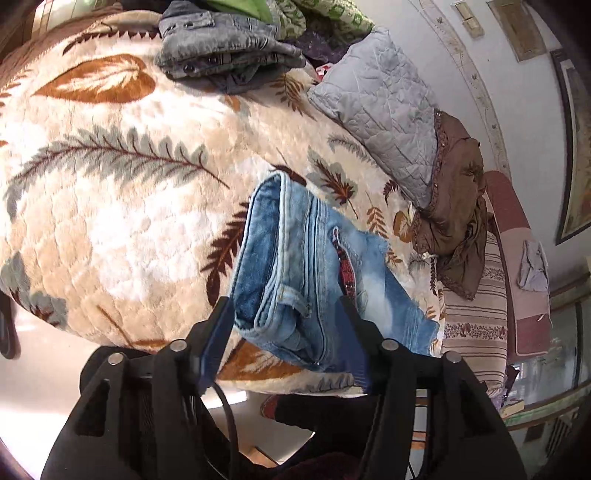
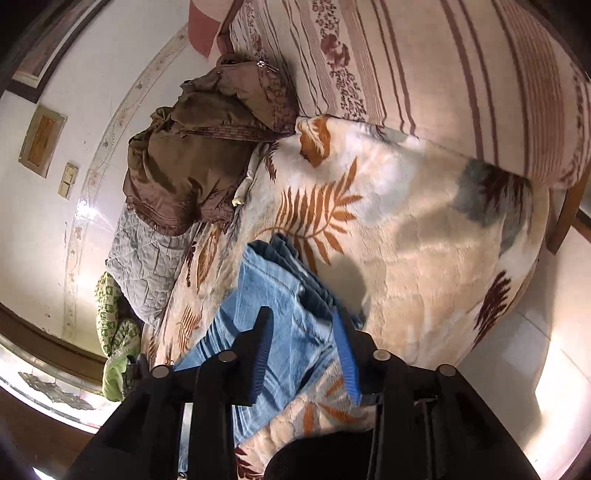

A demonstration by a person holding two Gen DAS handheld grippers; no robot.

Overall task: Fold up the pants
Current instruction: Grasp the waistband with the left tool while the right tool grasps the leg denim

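The folded jeans [image 1: 295, 273] lie near the bed's front edge on the leaf-print blanket [image 1: 110, 206] — long axis running between both tools. Left tool [image 1: 286, 325] and right tool [image 2: 301, 343] stand apart, straddling opposite ends, pads not clearly pressing.

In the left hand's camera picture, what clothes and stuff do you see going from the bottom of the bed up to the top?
Left gripper → blue jeans on the leaf-print blanket → folded grey jeans → green clothes at the top.
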